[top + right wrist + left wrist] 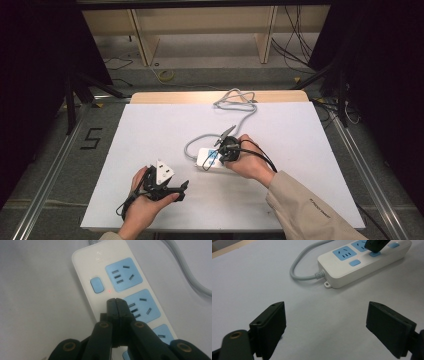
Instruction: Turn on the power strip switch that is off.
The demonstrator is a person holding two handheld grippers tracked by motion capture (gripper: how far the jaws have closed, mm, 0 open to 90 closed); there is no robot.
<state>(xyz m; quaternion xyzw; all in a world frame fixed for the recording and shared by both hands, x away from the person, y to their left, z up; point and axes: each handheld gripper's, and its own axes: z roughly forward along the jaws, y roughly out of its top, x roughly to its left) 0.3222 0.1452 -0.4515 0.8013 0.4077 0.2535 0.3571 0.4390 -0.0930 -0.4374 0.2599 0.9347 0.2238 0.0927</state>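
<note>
One power strip [212, 159], white with blue sockets, lying flat near the middle of the white table [150, 130]; grey cord [240, 117] runs from it toward the far edge. Right gripper [116, 301]: jaws pressed together, nothing between them, tips down on the strip beside its second socket; a red light [109, 291] glows just ahead. Left gripper [325, 322]: jaws wide apart, empty, resting on the table apart from the strip

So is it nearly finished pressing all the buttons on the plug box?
Looks early. One red light glows beside the first blue switch, so that may be done. The right gripper, jaws shut, presses at the second switch on the power strip. Further switches remain. The left gripper waits open.
</note>
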